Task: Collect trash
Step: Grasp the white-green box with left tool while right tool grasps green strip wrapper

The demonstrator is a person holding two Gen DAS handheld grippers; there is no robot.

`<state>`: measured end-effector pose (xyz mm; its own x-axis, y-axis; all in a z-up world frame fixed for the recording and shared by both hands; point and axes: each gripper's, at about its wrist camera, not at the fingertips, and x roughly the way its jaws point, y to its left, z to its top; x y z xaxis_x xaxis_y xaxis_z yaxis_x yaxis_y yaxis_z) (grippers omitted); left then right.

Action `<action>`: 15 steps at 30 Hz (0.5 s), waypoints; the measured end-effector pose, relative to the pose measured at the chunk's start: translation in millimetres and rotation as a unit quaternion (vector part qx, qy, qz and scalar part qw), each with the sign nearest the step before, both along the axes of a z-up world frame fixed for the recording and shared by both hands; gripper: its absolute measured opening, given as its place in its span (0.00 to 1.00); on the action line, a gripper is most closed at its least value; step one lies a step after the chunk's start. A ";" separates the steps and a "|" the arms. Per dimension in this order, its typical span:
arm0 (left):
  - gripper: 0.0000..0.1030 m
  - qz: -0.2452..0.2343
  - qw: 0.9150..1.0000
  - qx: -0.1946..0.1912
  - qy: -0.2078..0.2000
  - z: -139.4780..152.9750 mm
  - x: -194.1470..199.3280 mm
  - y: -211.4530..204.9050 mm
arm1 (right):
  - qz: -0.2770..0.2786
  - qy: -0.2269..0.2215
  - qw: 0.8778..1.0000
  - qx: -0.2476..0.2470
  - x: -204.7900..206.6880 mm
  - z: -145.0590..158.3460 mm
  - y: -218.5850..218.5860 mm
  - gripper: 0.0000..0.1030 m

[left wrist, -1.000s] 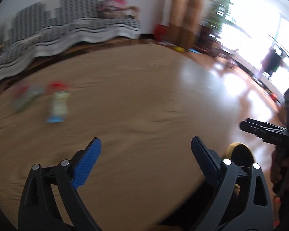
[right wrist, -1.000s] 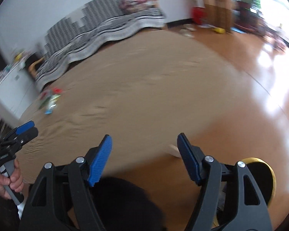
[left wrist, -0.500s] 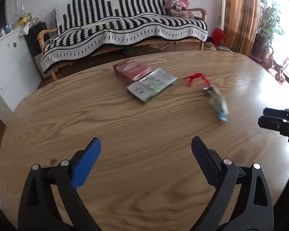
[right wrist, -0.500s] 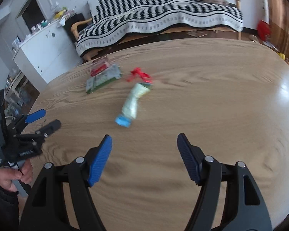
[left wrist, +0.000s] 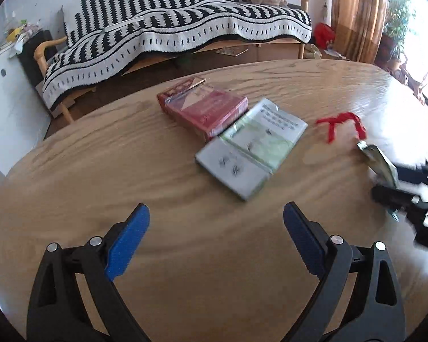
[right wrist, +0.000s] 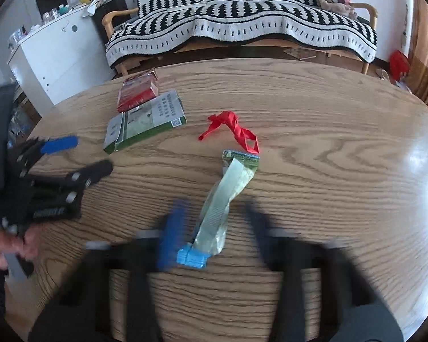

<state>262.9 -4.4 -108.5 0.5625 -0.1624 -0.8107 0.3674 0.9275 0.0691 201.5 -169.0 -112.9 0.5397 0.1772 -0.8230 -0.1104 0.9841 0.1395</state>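
Both grippers have swung in over the oval wooden table (right wrist: 314,131) since a second ago; trash now within reach.

Right gripper (right wrist: 214,228), blurred, jaws apart, straddles the pale green wrapper with blue end (right wrist: 222,199) near the near edge.

Left gripper (left wrist: 214,236) hovers spread, empty, short of the flattened green-white carton (left wrist: 251,148).

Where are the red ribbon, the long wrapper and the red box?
red ribbon (right wrist: 233,126), right wrist view, twisted middle.
long wrapper (right wrist: 225,196), right wrist view, silvery middle.
red box (left wrist: 204,107), left wrist view, top face.
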 end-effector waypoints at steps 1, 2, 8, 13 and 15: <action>0.89 -0.006 1.000 0.002 0.003 -0.9 5.6 -1.8 | 0.005 0.000 1.000 0.004 0.4 0.1 -0.5 0.12; 0.89 -0.010 1.000 0.001 0.005 -1.7 11.1 -3.3 | 0.009 0.001 1.000 0.005 -1.4 0.7 -1.0 0.12; 0.94 -0.047 0.998 -0.019 0.025 -7.7 38.8 -17.4 | 0.028 0.006 0.999 0.018 -13.3 1.4 -13.2 0.12; 0.94 -0.069 0.997 -0.016 0.027 -8.7 45.0 -36.6 | 0.032 0.006 0.999 0.025 -21.2 1.6 -23.1 0.12; 0.90 -0.077 0.997 -0.015 0.018 -9.1 38.6 -43.4 | 0.032 0.006 0.999 0.027 -24.4 1.6 -26.4 0.12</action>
